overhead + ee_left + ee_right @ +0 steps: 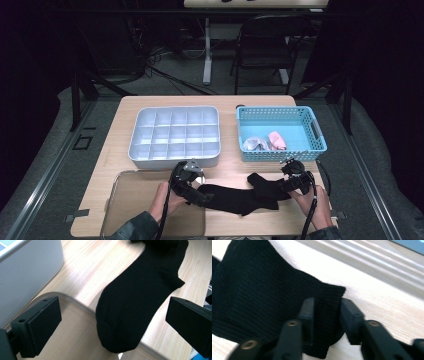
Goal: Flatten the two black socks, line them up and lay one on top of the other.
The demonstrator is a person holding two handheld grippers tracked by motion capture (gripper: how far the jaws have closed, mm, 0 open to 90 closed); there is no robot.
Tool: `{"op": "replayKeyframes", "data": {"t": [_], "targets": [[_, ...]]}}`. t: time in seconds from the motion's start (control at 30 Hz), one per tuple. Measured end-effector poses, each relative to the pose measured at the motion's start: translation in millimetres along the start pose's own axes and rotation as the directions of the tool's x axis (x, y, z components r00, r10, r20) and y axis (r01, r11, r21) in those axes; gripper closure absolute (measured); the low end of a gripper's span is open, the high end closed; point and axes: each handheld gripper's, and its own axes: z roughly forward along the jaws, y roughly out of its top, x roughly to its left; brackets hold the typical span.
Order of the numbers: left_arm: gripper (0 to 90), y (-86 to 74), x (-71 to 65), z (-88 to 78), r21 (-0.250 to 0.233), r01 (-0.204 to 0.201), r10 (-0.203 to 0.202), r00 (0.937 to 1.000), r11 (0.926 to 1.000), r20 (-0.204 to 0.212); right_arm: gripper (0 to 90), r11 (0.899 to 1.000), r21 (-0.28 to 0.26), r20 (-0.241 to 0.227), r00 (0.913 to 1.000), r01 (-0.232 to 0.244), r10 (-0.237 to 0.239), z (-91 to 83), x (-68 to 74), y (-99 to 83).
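High view: black sock (240,196) lies flat along the near table (227,165) edge, between my left gripper (196,192) and right gripper (291,184).

Left gripper view: my jaws stand wide apart, empty; the sock's toe (120,340) overlaps the clear tray (75,340) rim.

Right gripper view: my jaws are clamped on the sock's cuff (325,312).

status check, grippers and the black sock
Left gripper open, fingers astride sock toe. Right gripper pinching the black sock at its cuff. Sock flat on table, nothing in the way.
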Motion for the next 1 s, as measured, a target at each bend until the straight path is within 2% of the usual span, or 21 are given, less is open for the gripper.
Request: {"op": "replayKeyframes", "data": {"t": [0.1, 0.17, 0.23, 0.33, 0.37, 0.43, 0.53, 0.63, 0.67, 0.73, 0.77, 0.8, 0.83, 0.93, 1.0], "targets": [[0.2, -0.4, 1.2, 1.0, -0.001, 0.008, -0.008, 0.9998, 1.0000, 0.016, 79.2, 1.000, -0.017, 0.002, 1.0000, -0.009, 0.009, -2.2, -1.9, -0.4], [0.2, -0.5, 1.5, 1.3, 0.000, 0.008, -0.008, 0.9999, 1.0000, 0.014, 82.6, 1.000, -0.015, -0.009, 0.9999, -0.014, 0.014, -2.5, -3.9, -0.6], [0.2, -0.6, 1.1, 2.0, 0.005, 0.009, -0.009, 0.9999, 1.0000, 0.014, 83.9, 1.000, -0.011, -0.016, 0.9997, -0.020, 0.020, -4.2, -5.4, -0.9], [0.2, -0.6, 0.7, 2.2, 0.009, 0.006, -0.006, 0.9999, 0.9999, 0.012, 84.7, 0.999, -0.042, -0.036, 0.9991, -0.026, 0.025, -10.6, -5.0, -0.9], [0.2, -0.7, 0.6, 2.2, 0.011, 0.005, -0.005, 0.9999, 0.9999, 0.011, 84.7, 0.997, -0.066, -0.041, 0.9983, -0.045, 0.042, -11.4, -3.7, -1.5], [0.2, -0.8, 0.2, 2.5, 0.012, 0.005, -0.005, 0.9999, 0.9999, 0.011, 84.7, 0.997, -0.070, -0.063, 0.9976, -0.032, 0.027, -17.3, -3.9, -0.8], [0.2, -0.9, -0.8, 2.6, 0.017, 0.003, -0.003, 1.0000, 0.9999, -0.004, 84.7, 0.992, -0.121, -0.090, 0.9954, -0.044, 0.033, -27.8, -1.6, -1.3], [0.2, -1.1, -0.2, 3.4, 0.021, 0.005, -0.005, 1.0000, 0.9998, 0.008, 84.4, 0.988, -0.153, -0.107, 0.9941, -0.033, 0.017, -33.4, 2.1, -0.7], [0.2, -1.1, -0.1, 3.5, 0.023, 0.004, -0.004, 1.0000, 0.9997, 0.008, 84.2, 0.989, -0.145, -0.098, 0.9952, -0.020, 0.005, -32.8, 3.3, 0.1], [0.3, -1.0, -0.5, 3.9, 0.021, 0.003, -0.004, 0.9999, 0.9998, 0.011, 83.9, 0.987, -0.158, -0.113, 0.9935, -0.003, -0.015, -28.5, 4.9, 1.2], [0.3, -0.8, -0.7, 3.4, 0.025, -0.003, 0.003, 1.0000, 0.9997, 0.005, 83.5, 0.989, -0.147, -0.140, 0.9900, 0.002, -0.023, -27.0, 5.4, 1.9], [0.3, -0.8, -0.8, 3.3, 0.024, -0.004, 0.004, 1.0000, 0.9997, 0.008, 83.4, 0.986, -0.166, -0.153, 0.9882, -0.015, -0.011, -24.6, 7.0, 2.2], [0.3, -0.7, -0.8, 3.3, 0.024, -0.004, 0.004, 1.0000, 0.9997, 0.008, 83.4, 0.987, -0.161, -0.156, 0.9875, -0.003, -0.022, -25.3, 7.8, 3.1], [0.3, -0.8, -0.8, 3.9, 0.030, -0.002, 0.002, 1.0000, 0.9995, 0.009, 83.5, 0.979, -0.203, -0.193, 0.9804, 0.001, -0.041, -30.5, 14.3, 4.8], [0.3, -0.8, -1.2, 4.5, 0.034, -0.002, 0.002, 1.0000, 0.9994, 0.009, 83.5, 0.975, -0.220, -0.162, 0.9849, 0.023, -0.060, -33.0, 19.6, 6.5]]}}
